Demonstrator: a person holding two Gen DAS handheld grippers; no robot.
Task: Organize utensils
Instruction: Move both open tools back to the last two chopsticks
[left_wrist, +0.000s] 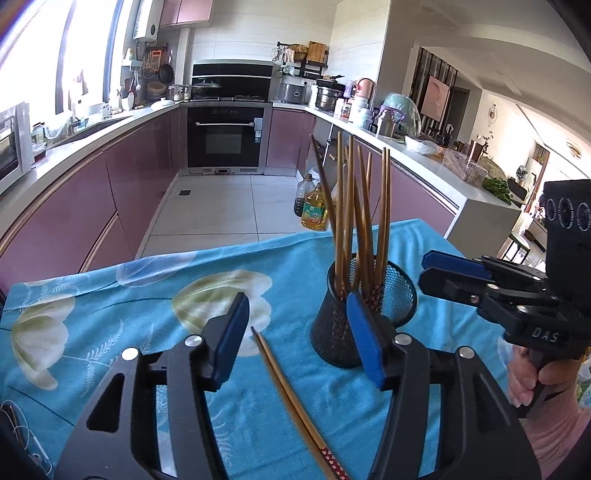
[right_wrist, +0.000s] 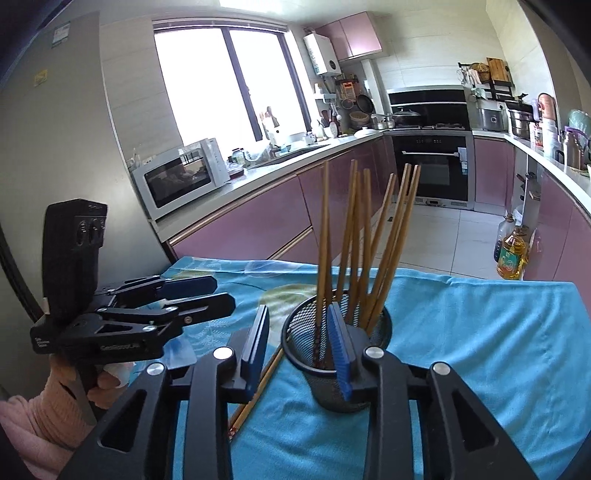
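My left gripper (left_wrist: 299, 339) hangs with fingers spread above a chopstick pair (left_wrist: 291, 400) lying on the blue floral cloth (left_wrist: 110, 325). At one o'clock the mesh holder (left_wrist: 364, 317), full of upright chopsticks (left_wrist: 360, 218), blocks my right finger. My right gripper (right_wrist: 301, 350) is spread too, straddling the holder's near rim.

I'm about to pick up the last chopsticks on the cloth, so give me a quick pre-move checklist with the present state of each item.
1. Left gripper open and empty: ok.
2. Right gripper open and empty: ok.
3. Loose chopsticks lying flat on the cloth, between the left fingers: ok.
4. Mesh cup upright: ok.
5. Room left in the cup among the standing chopsticks: ok.
6. Number of loose chopsticks, seemingly two: cannot tell.
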